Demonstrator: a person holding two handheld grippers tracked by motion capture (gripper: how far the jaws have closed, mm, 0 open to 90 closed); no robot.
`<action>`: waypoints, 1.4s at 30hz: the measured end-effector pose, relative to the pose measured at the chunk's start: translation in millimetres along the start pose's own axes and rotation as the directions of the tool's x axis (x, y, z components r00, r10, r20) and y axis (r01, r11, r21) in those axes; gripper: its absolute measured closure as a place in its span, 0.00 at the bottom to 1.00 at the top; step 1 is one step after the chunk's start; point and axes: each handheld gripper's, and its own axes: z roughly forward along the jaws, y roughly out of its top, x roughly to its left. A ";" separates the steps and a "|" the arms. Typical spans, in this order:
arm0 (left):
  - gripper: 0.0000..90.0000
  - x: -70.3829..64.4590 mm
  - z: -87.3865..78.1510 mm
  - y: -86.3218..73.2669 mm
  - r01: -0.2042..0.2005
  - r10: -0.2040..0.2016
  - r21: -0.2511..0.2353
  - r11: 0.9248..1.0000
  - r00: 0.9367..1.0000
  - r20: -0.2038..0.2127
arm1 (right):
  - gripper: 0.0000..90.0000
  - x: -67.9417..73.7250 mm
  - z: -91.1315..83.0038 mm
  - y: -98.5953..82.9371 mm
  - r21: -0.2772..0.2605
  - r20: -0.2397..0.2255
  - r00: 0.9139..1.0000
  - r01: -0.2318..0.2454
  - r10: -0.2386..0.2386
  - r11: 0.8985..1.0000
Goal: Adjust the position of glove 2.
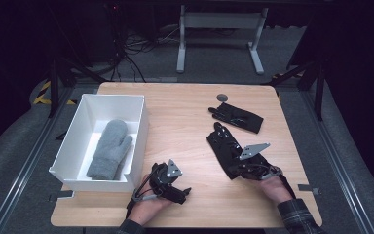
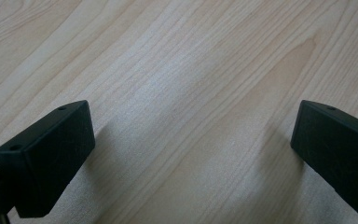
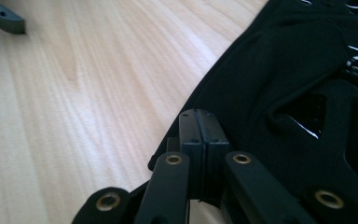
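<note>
Black glove point(image 1: 226, 148) lying flat, fingers pointing 11 o'clock; right gripper point(image 3: 199, 122) pinching its 5 o'clock cuff edge. Left gripper point(image 2: 193, 140) hovering released over table point(image 2: 177, 60).

In the right gripper view we lose most of the black fabric glove with glossy stripes point(image 3: 284, 84) past the top and right edges, and we cannot tell whether the pressed-together jaws pinch its hem. The small round grey object point(image 1: 222, 97) is too small for us to identify.
</note>
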 end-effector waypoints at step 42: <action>0.00 0.6 -0.2 -0.1 -0.007 0.007 0.001 1.000 1.000 0.005 | 1.00 -10.3 -3.2 10.0 -0.047 0.015 1.000 0.012 -0.012 0.999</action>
